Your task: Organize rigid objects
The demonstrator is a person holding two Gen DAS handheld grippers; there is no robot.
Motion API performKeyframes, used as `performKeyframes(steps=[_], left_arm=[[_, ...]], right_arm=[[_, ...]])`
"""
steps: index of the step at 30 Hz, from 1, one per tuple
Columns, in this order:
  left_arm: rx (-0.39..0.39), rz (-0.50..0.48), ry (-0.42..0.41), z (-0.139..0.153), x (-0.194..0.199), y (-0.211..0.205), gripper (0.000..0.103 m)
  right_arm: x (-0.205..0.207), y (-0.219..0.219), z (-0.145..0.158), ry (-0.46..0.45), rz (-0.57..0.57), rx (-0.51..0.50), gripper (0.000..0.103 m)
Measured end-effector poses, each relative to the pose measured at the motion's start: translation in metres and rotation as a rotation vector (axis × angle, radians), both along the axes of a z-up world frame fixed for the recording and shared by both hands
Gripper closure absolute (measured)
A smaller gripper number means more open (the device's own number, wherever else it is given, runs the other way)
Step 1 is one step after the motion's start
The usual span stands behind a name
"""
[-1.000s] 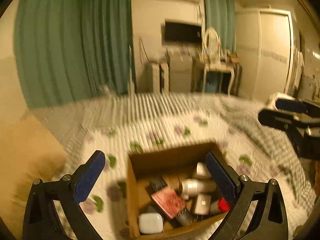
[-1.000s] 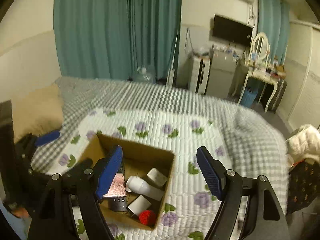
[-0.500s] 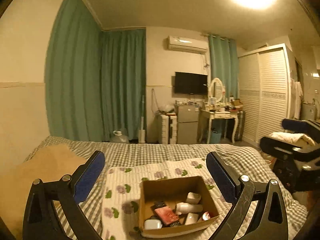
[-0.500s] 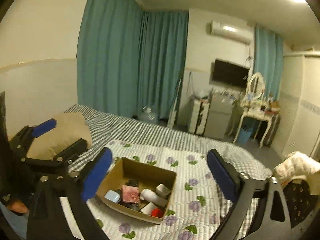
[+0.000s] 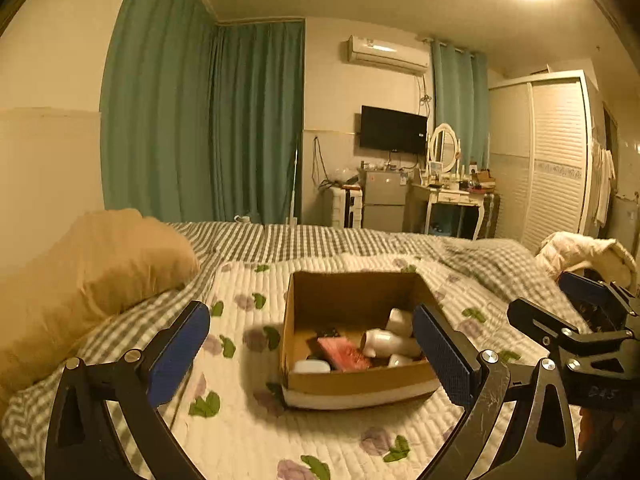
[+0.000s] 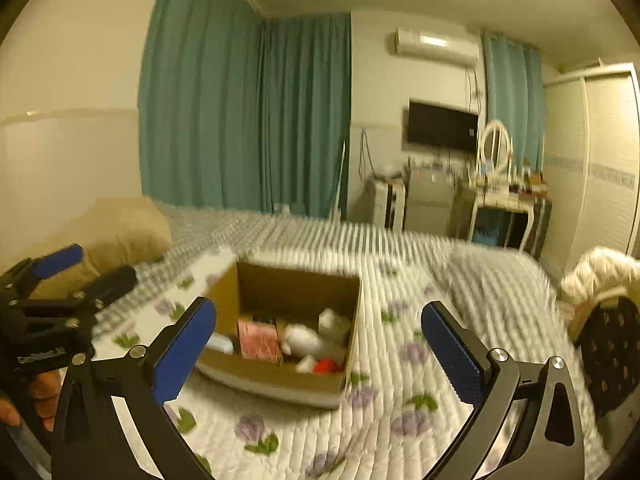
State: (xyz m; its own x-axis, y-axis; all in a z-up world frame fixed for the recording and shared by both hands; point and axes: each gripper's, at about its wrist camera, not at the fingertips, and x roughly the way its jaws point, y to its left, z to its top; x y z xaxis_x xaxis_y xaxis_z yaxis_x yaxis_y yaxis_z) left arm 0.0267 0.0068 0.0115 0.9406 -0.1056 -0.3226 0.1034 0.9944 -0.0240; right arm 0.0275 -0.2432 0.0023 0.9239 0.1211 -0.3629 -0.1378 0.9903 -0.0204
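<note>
An open cardboard box [image 5: 352, 292] stands on the bed's flowered quilt [image 5: 248, 420]. It holds a pink packet [image 5: 343, 354], white bottles [image 5: 390, 342], a white case [image 5: 312, 367] and dark items. In the right wrist view the box [image 6: 288, 284] also shows a red piece [image 6: 326, 366]. My left gripper [image 5: 316, 352] is open and empty, above the quilt in front of the box. My right gripper [image 6: 320, 352] is open and empty, also short of the box. Each gripper shows in the other's view, the right one [image 5: 576, 304] and the left one [image 6: 76, 268].
A tan pillow [image 5: 88, 264] lies at the left of the bed. A grey checked blanket [image 5: 360, 240] covers the far half. White clothing [image 5: 588, 248] sits at the right edge. Green curtains [image 5: 208, 128], a dresser [image 5: 452, 196] and a wardrobe [image 5: 556, 160] stand beyond.
Both grippers first lifted back from the box to a level view of the room, then came closer to it again. Both stayed open and empty. The right view is blurred by motion now.
</note>
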Motion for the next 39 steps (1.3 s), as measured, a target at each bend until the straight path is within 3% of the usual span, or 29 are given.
performKeyframes(steps=[13,39], left_arm=[[0.039,-0.020,0.015,-0.018,-0.003,-0.005,0.000],[0.056,-0.003,0.050,-0.018,-0.001,-0.006,0.000]], right_arm=[[0.010,-0.007,-0.016,0.023,-0.036,0.012,0.000],[0.008,-0.008,-0.018,0.037,-0.047,0.016,0.000]])
